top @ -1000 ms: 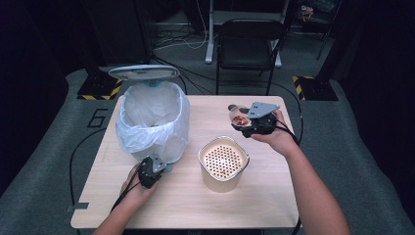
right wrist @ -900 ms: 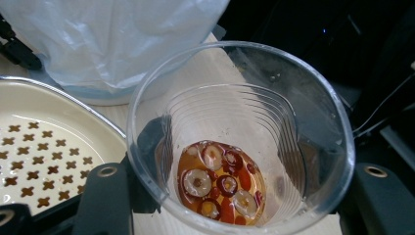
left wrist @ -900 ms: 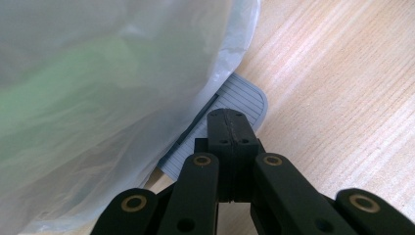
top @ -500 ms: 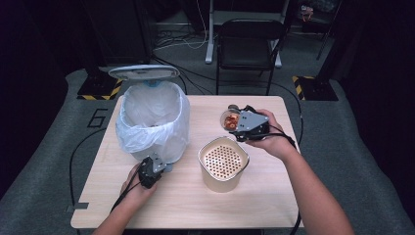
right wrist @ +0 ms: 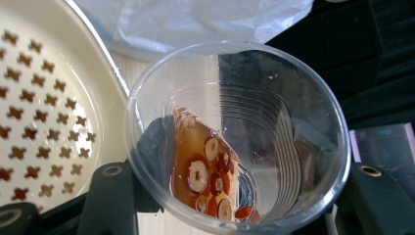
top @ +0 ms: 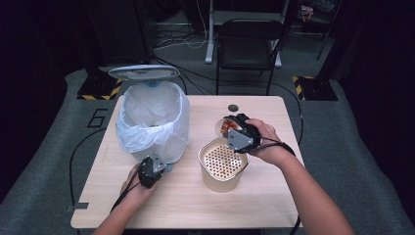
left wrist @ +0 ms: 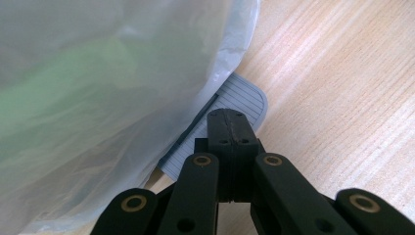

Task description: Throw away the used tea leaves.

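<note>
Right tongs (top: 234,128) grip cup (right wrist: 235,137) at strainer's (top: 222,159) 1 o'clock; pouring due. Left tongs (left wrist: 230,128), closed, press bin pedal (left wrist: 240,100).

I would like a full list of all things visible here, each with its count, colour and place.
Table: one, light wood, centre.
Bin: one, lined with a white bag, table's left; lid raised.
Pedal: one, grey, at the bin's foot.
Strainer pot: one, cream, table's middle.
Cup: one, clear plastic, holding brown liquid and red slices, tilted beside the pot.
Chair: one, black, behind the table.
Left gripper: black, shut, on the pedal.
Right gripper: black, holding the cup.
</note>
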`<state>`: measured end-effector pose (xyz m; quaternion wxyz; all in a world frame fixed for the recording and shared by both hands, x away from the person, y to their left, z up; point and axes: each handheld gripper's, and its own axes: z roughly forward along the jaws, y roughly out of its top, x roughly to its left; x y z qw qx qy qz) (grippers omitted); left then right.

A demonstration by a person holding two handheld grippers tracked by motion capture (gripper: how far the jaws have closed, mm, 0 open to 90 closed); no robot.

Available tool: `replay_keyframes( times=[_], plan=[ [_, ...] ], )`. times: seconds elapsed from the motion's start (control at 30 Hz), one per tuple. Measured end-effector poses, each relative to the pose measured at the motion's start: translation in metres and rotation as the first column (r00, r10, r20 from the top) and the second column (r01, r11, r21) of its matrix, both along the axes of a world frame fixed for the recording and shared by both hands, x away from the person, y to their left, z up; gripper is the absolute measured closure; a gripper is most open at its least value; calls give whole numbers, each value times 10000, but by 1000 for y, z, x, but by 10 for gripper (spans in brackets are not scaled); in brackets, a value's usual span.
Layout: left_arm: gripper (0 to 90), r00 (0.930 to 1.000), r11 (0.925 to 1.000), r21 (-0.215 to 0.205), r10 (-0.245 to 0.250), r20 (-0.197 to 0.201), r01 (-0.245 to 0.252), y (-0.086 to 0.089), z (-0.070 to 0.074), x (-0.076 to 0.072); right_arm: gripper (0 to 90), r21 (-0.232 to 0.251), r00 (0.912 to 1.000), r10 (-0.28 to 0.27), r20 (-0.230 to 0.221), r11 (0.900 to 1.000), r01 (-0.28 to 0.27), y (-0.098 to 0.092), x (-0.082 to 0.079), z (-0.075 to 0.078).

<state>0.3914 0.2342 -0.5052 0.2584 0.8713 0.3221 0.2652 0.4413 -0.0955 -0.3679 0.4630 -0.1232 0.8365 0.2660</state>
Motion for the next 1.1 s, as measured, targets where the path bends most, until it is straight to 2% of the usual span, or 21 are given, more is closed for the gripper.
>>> replay_keyframes(
  times=[0.1,0.23,0.3,0.37,0.5,0.53,0.57,0.63,0.67,0.7,0.77,0.8,0.83,0.87,0.9,0.93,0.97,1.0,1.03,1.07,1.1],
  plan=[
    [900,10000,10000,36,6,-62,-5,0,1,0,405,-706,9980,134,623,9975,-90,5,-6,-6],
    [900,10000,10000,-32,-12,-34,12,0,0,0,408,-1271,9930,266,1154,9918,-118,8,-10,-11],
    [900,10000,10000,-10,20,-3,-20,0,0,0,410,-1881,9823,426,1824,9821,-77,10,-14,-15],
    [900,10000,10000,-37,8,-13,-8,0,0,0,411,-2310,9744,601,2167,9729,-87,12,-17,-19],
    [900,10000,10000,34,-8,-88,8,0,1,0,414,-3365,9463,940,3092,9415,165,14,-23,-29],
    [900,10000,10000,32,-6,-87,6,0,1,0,414,-3534,9371,918,3368,9348,355,14,-25,-32],
    [900,10000,10000,31,-8,-88,9,0,1,0,414,-3840,9198,1099,3767,9221,470,15,-26,-34],
    [900,10000,10000,31,-4,-91,4,0,1,0,414,-4444,8959,1564,4158,8944,501,16,-29,-38],
    [900,9999,10000,42,-17,-135,18,0,1,0,414,-4777,8683,1820,4615,8757,704,15,-31,-40],
    [900,9999,10000,37,-15,-123,16,0,1,0,414,-5059,8515,2086,4811,8593,754,16,-33,-42],
    [900,9999,10000,-22,-25,-97,25,0,1,0,414,-5380,8230,2469,5117,8388,829,16,-36,-45],
    [900,10000,10000,-23,-13,-98,13,1,1,0,414,-5642,8107,2772,5157,8219,779,18,-37,-44],
    [900,9999,10000,-36,-28,-104,27,1,1,0,414,-5715,8089,2822,5158,8167,795,18,-38,-45],
    [900,9999,10000,2,-22,-114,22,0,1,0,414,-5734,7936,2964,5314,8154,794,18,-39,-47],
    [900,10000,10000,11,-12,-73,12,0,1,0,413,-6026,7944,3132,5205,7938,818,18,-40,-50],
    [900,10000,10000,15,-11,-77,12,0,1,0,413,-6026,7944,3132,5205,7938,818,18,-40,-50],
    [900,10000,10000,29,-13,-84,13,0,1,0,412,-6051,7875,3278,5220,7930,711,17,-39,-52],
    [900,9999,10000,48,-22,-112,22,0,1,0,412,-5742,7856,3143,5330,8163,631,17,-40,-54],
    [900,9999,10000,55,-24,-118,25,0,1,0,412,-5577,7826,3111,5393,8282,551,17,-41,-55],
    [900,9999,10000,63,-23,-115,24,0,1,0,411,-5438,7789,3078,5465,8377,506,18,-41,-55],
    [900,9999,10000,58,-22,-125,22,0,1,0,411,-5419,7756,3124,5485,8392,452,18,-41,-56]
  ],
)
